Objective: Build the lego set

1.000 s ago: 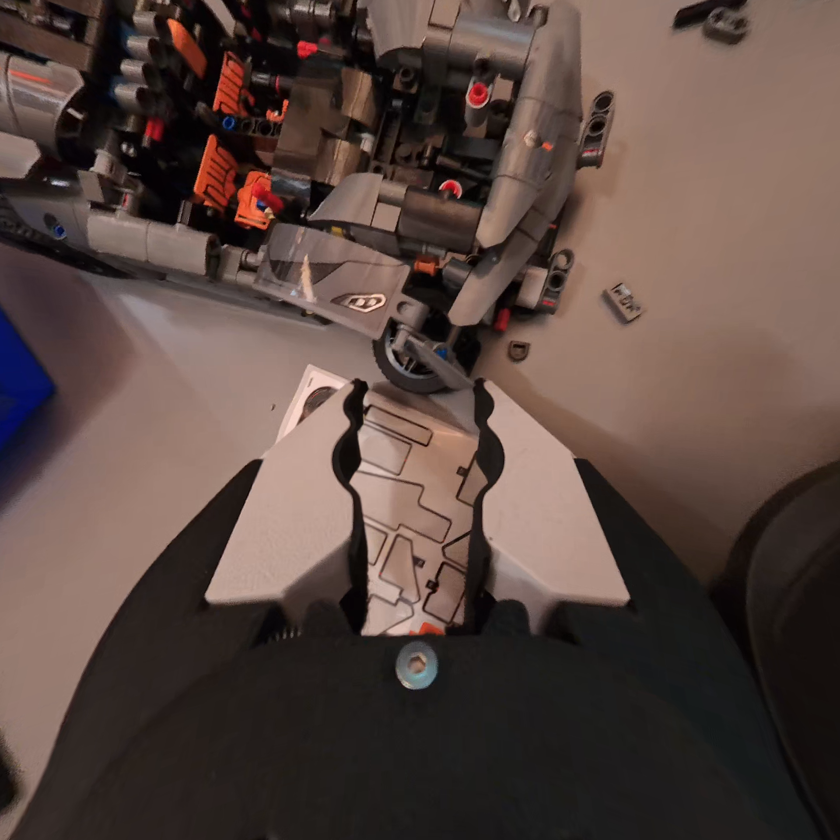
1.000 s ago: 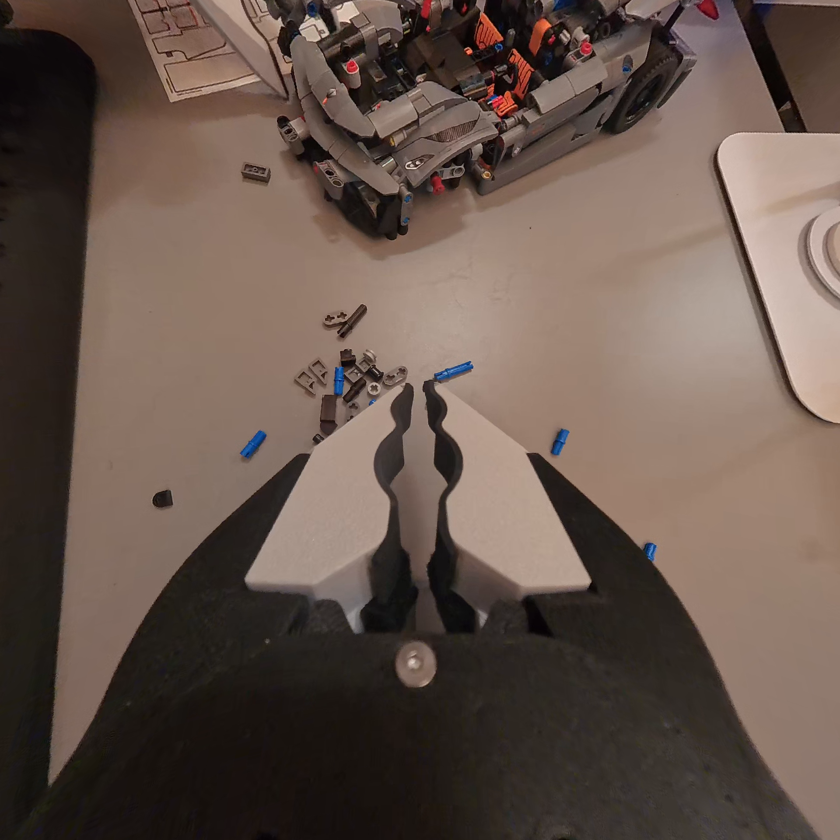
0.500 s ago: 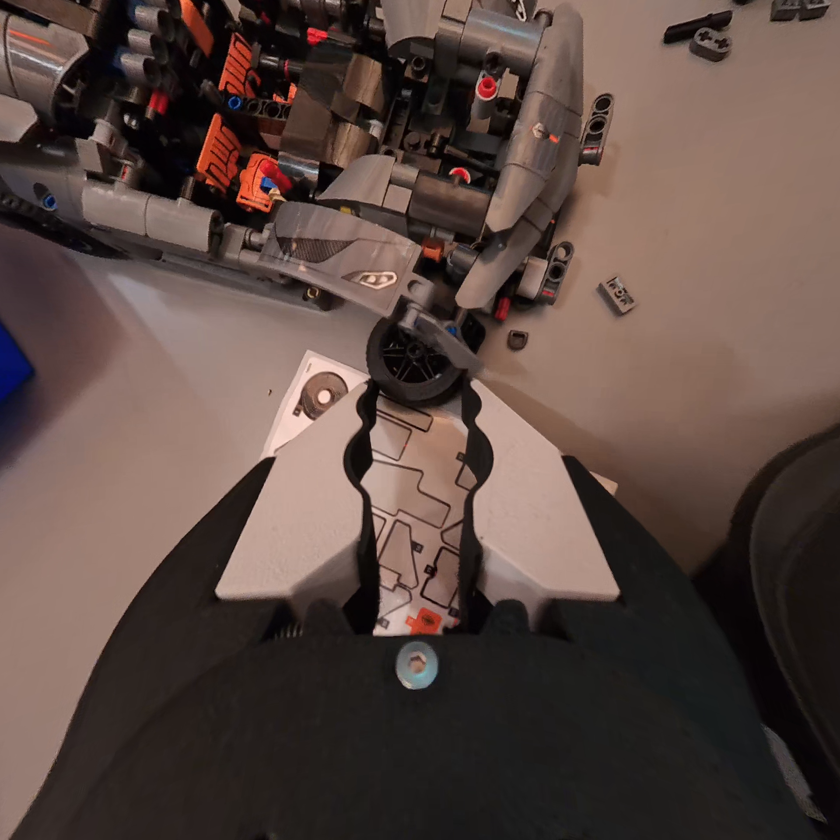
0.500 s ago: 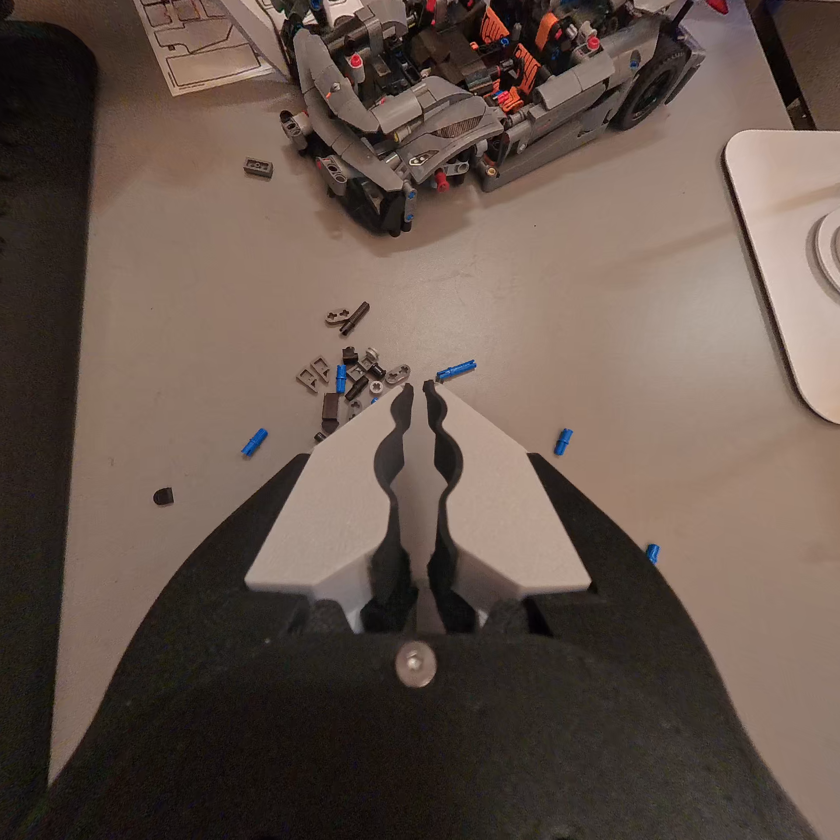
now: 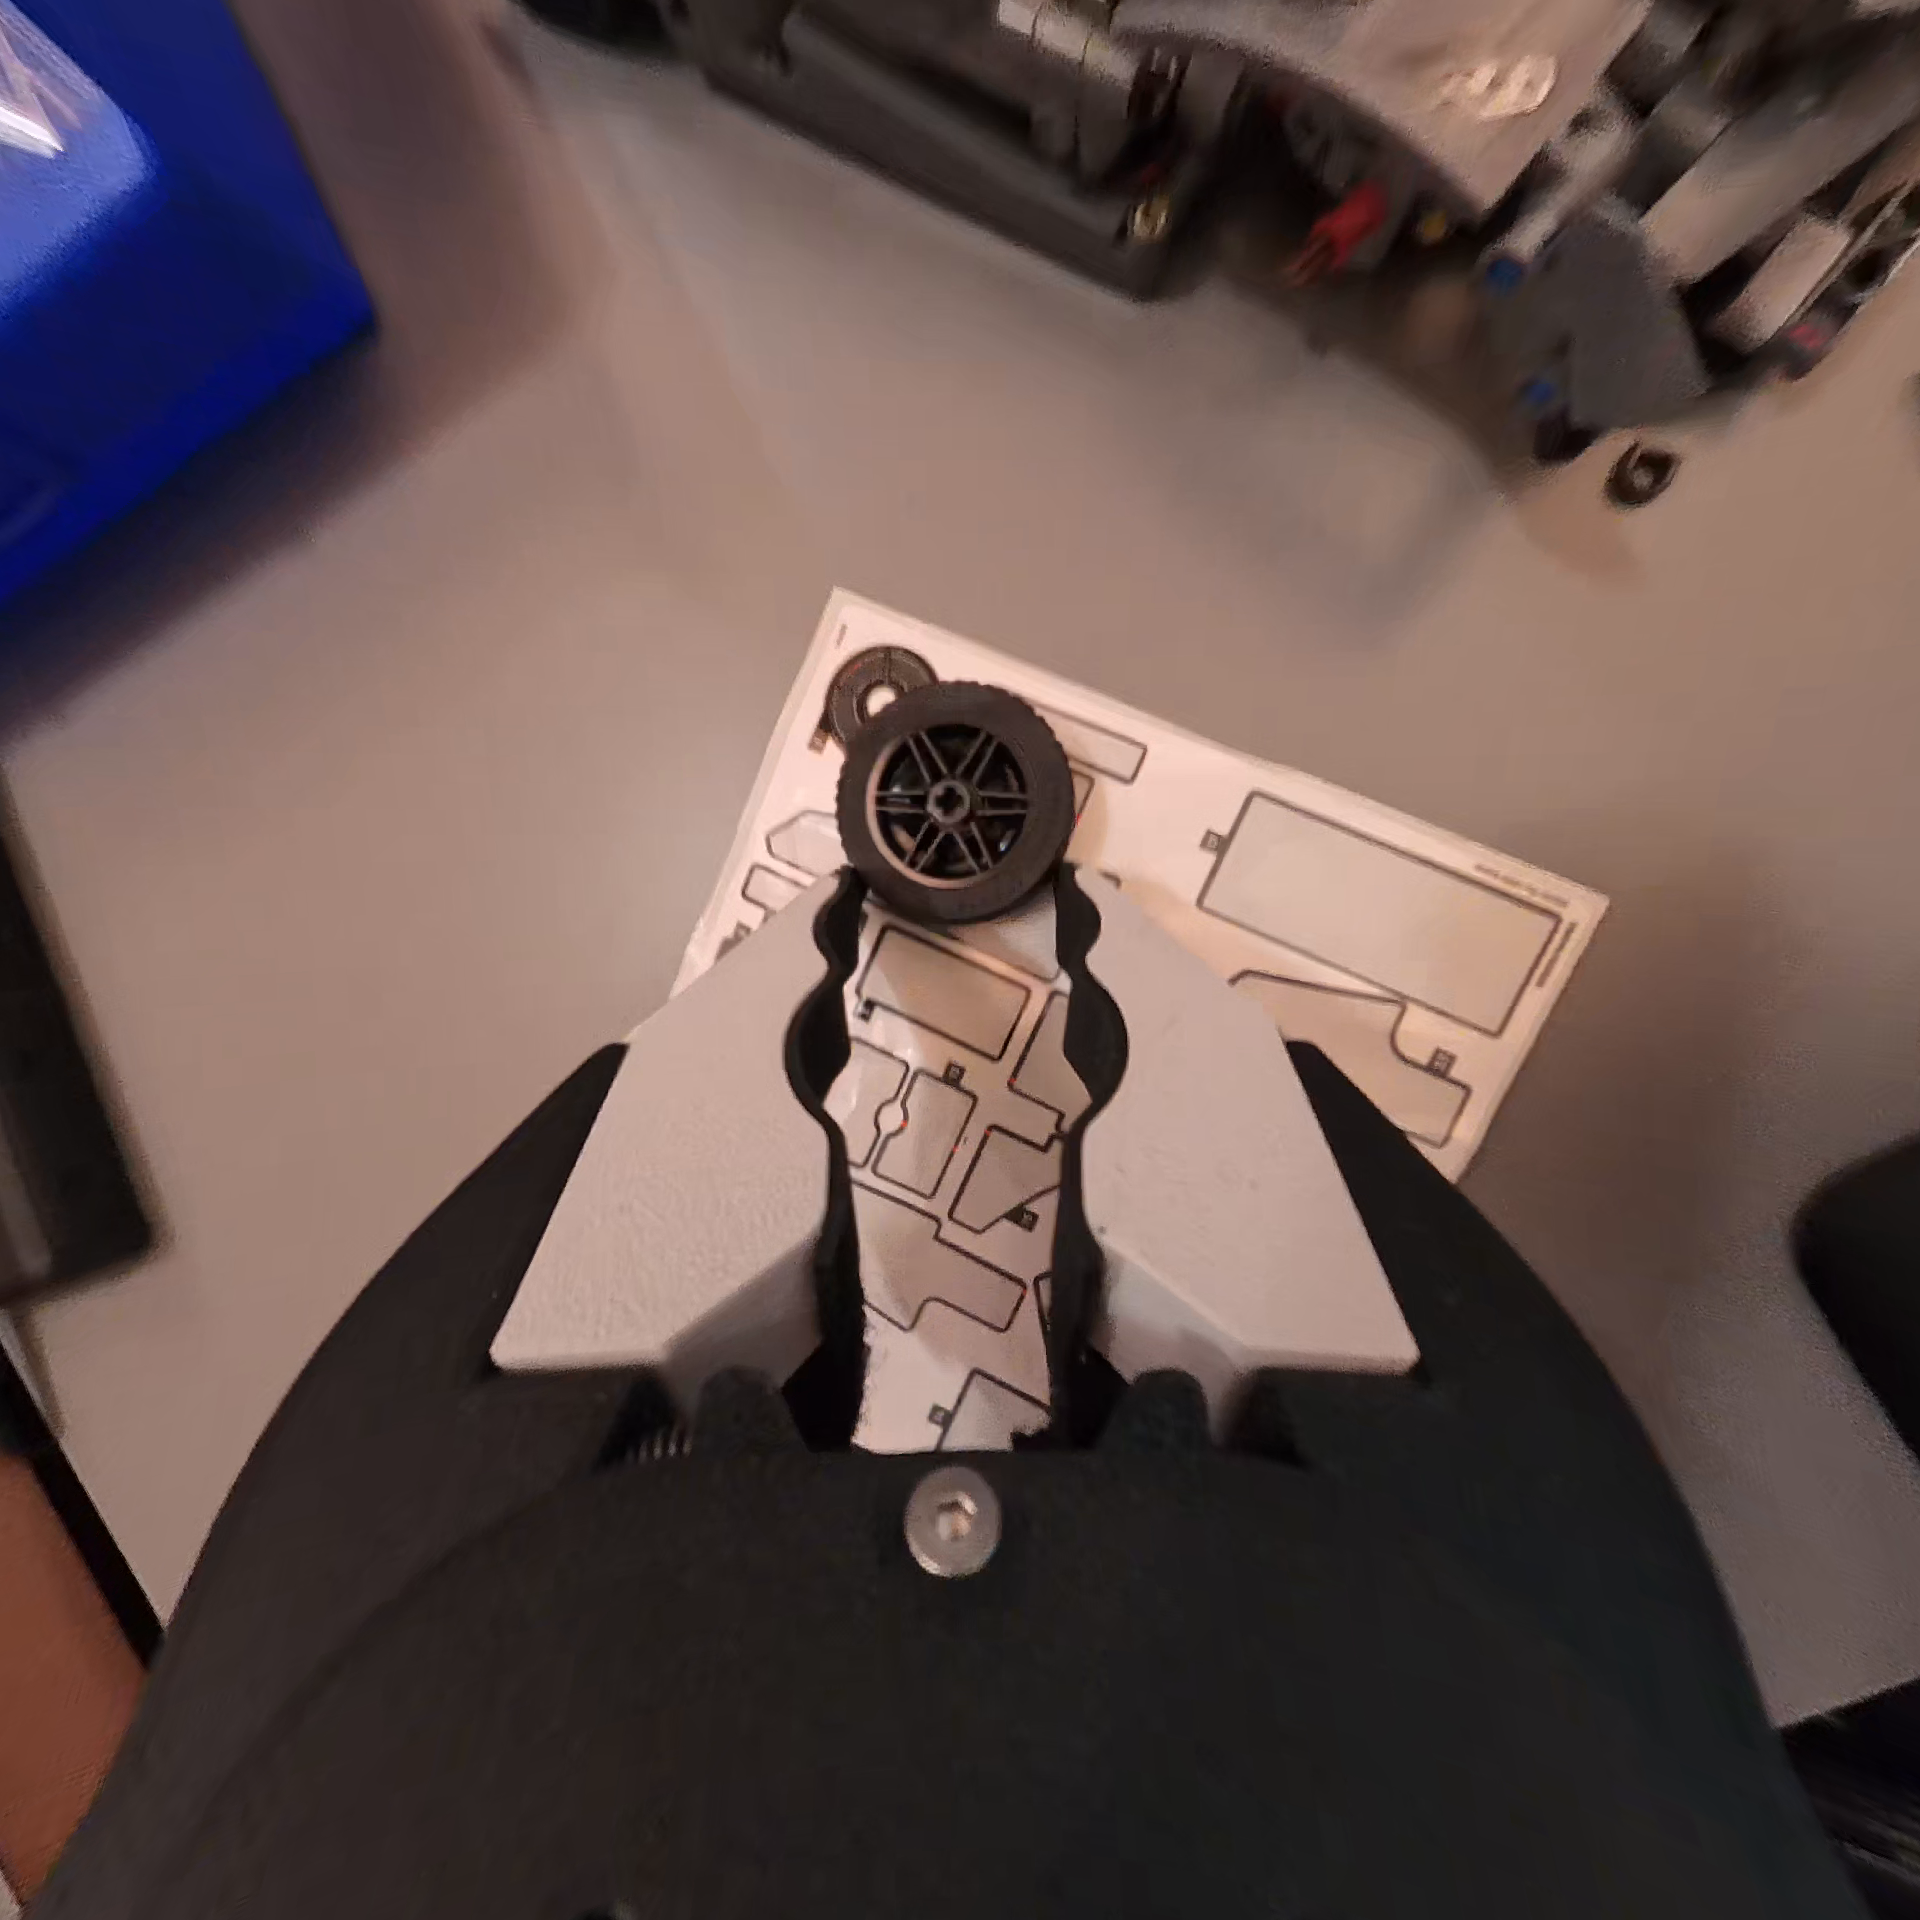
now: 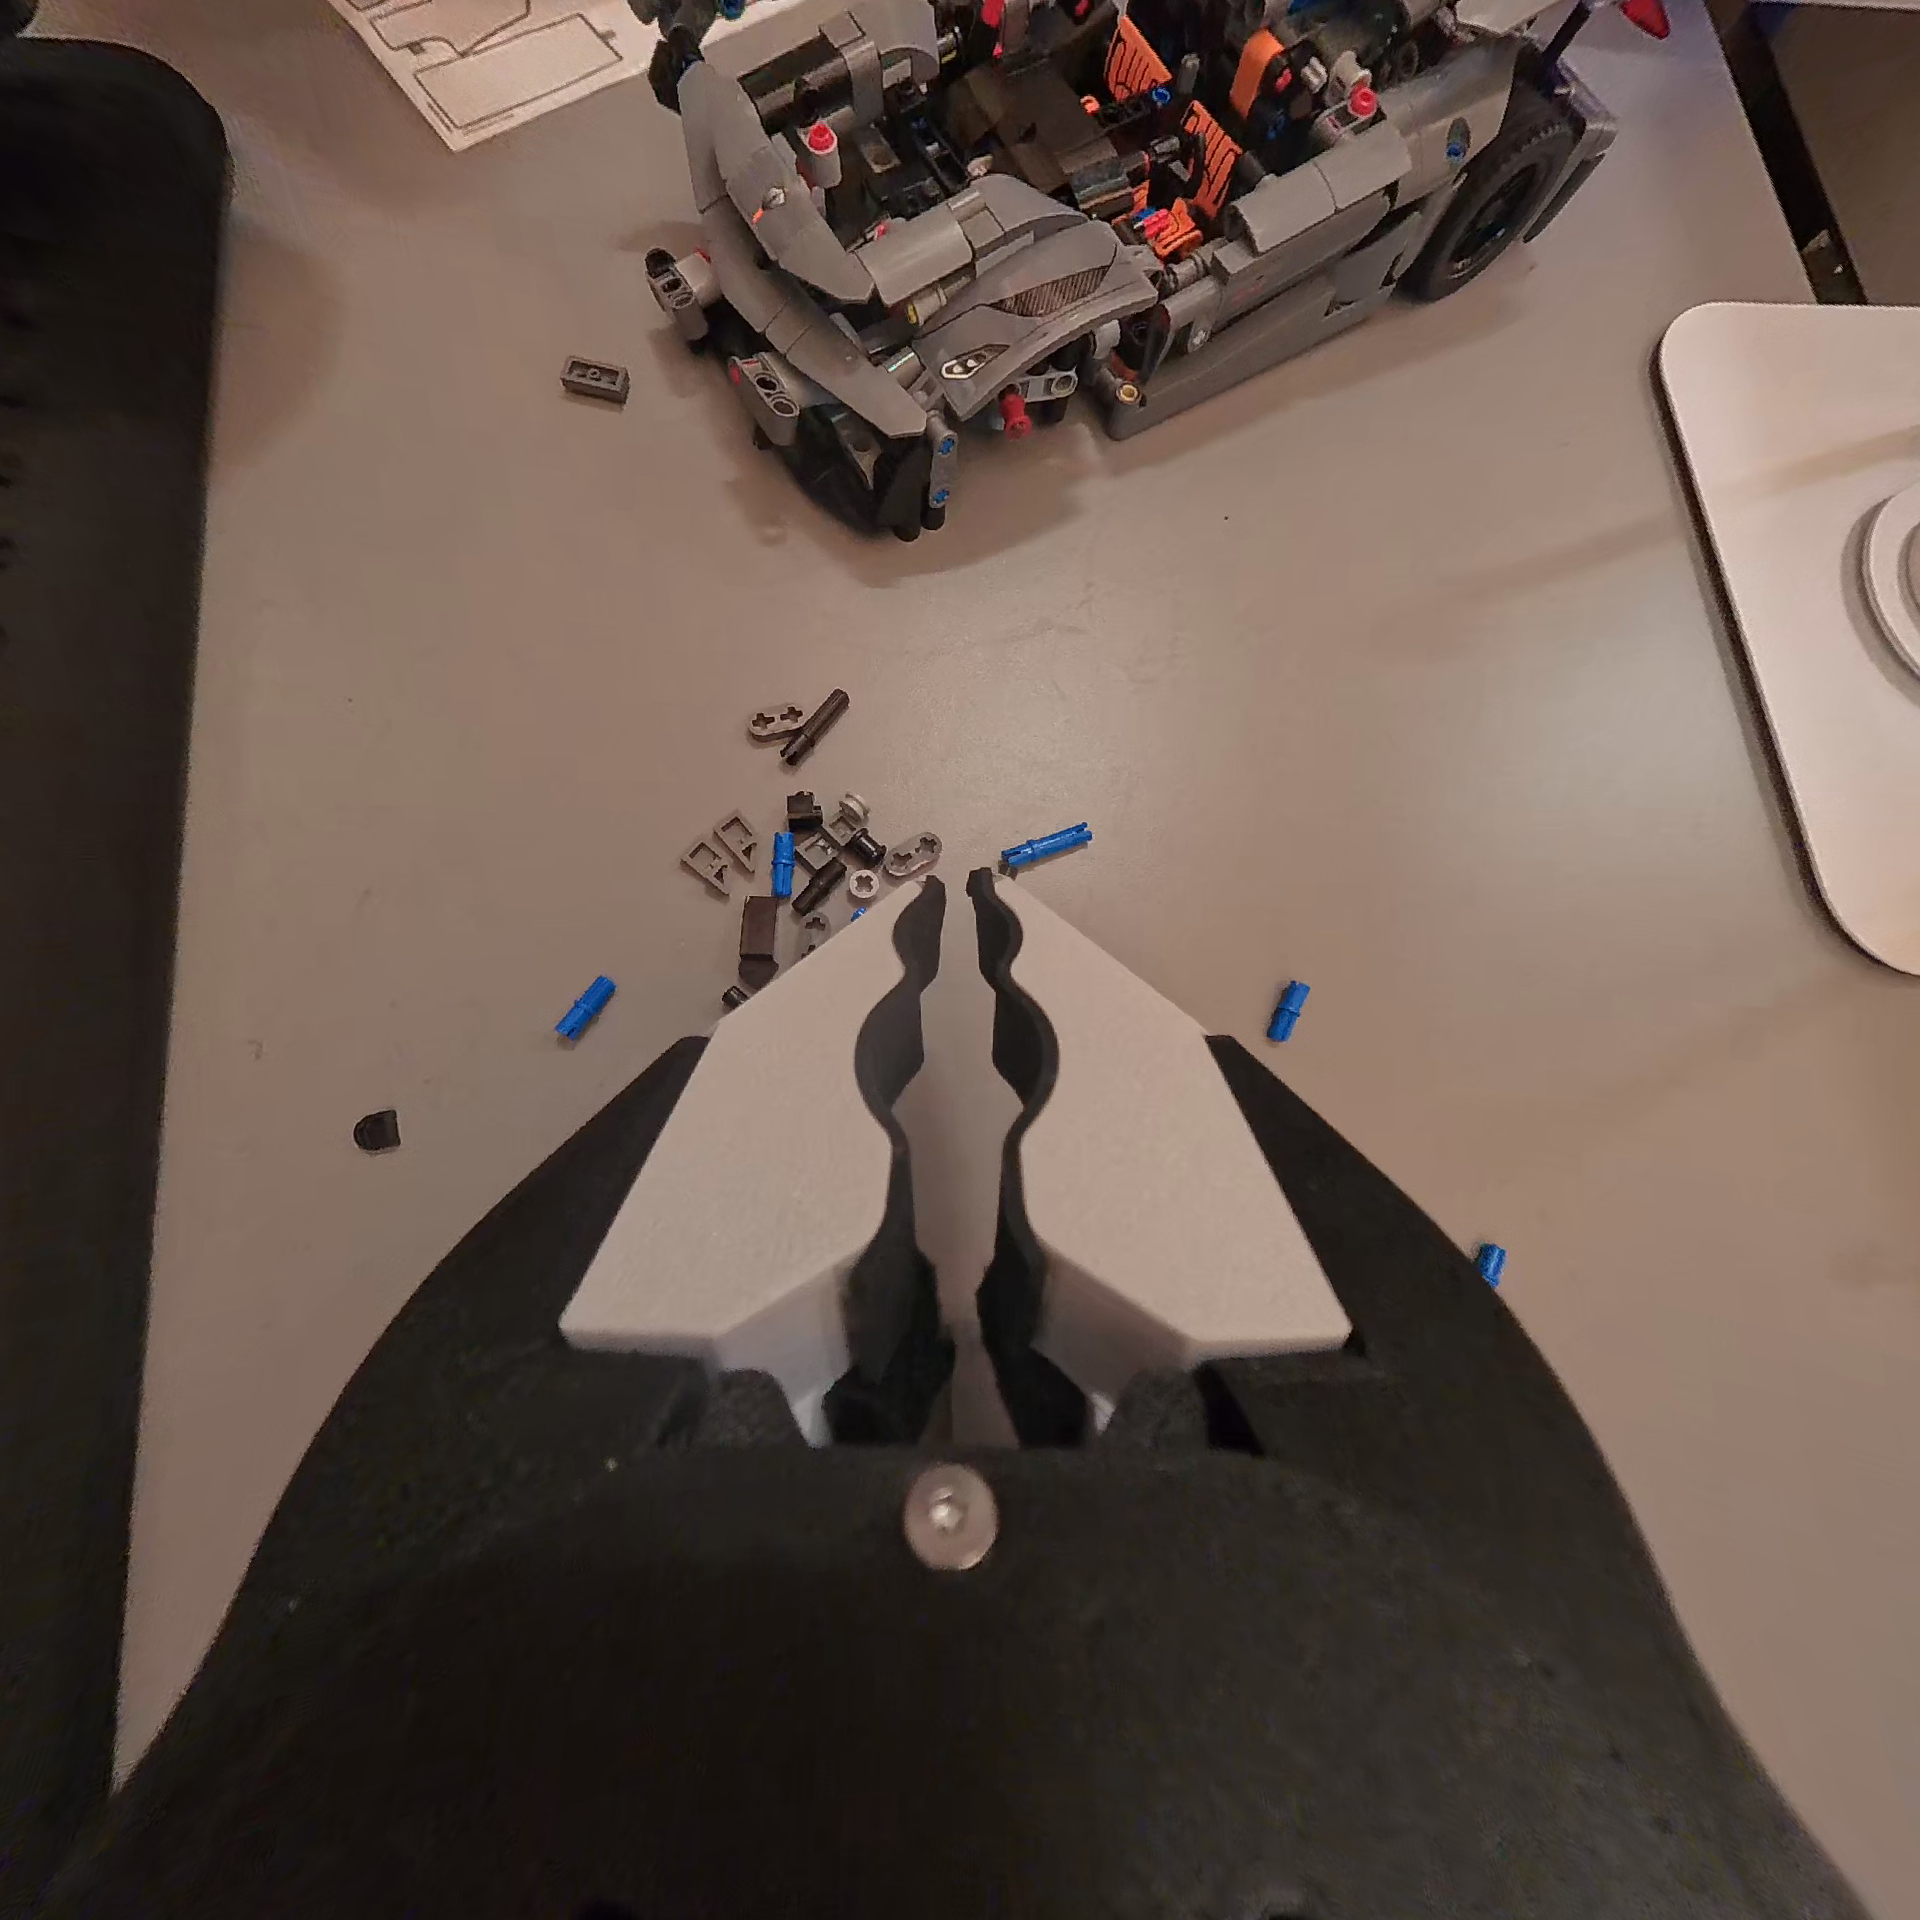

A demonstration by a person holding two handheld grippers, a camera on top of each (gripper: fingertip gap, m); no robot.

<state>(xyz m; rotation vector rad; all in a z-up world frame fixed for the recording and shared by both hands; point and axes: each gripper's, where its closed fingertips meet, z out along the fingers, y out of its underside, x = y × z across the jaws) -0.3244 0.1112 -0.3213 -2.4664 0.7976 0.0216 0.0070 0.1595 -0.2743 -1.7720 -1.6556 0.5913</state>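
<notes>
wheel pulled clear of the car

we are holding the left gripper (image 5: 951,888) back from the grey lego car (image 6: 1101,239), which was filling this view a second ago and is now blurring at its top edge. its fingers are pinching a black ribbed wheel (image 5: 956,798) with a spoked hub, above the glossy sticker sheet (image 5: 1299,935) on the matte tabletop (image 6: 1299,727). the right gripper (image 6: 956,883) is still hovering by the loose pins (image 6: 810,862), fingers nearly pressed together, holding nothing.
</notes>
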